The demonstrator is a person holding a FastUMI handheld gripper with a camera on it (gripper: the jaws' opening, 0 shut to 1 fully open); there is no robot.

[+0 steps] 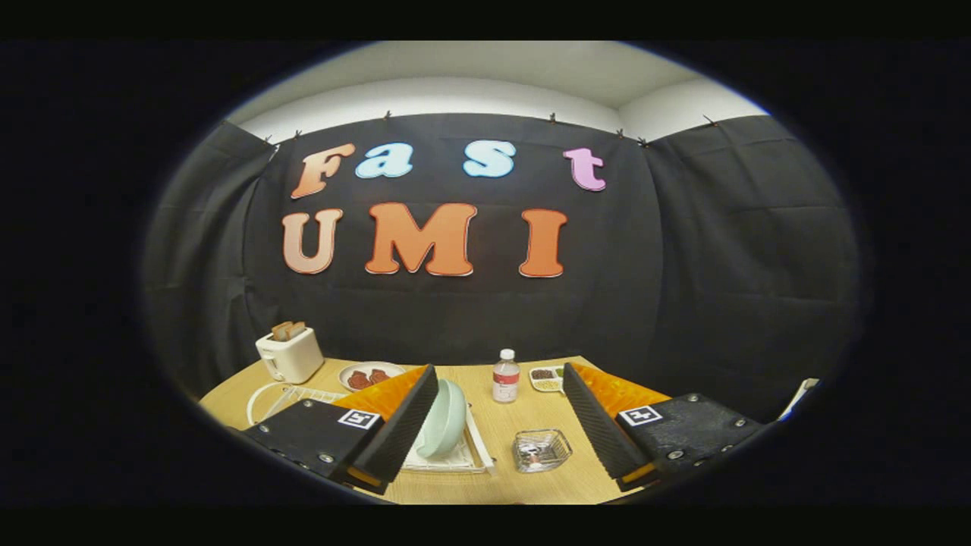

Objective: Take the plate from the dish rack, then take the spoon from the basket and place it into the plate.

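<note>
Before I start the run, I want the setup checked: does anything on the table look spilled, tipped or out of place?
Nothing stands out. The plate stands on edge in the dish rack, the bottle is upright and capped, the toaster sits square. The tool hangs open above the table.

The tongs [501, 436] are held level above the bench [523, 425], pointing forward along it. Their two fingers [394, 440] stand spread wide apart, with nothing pressed between them.
</note>
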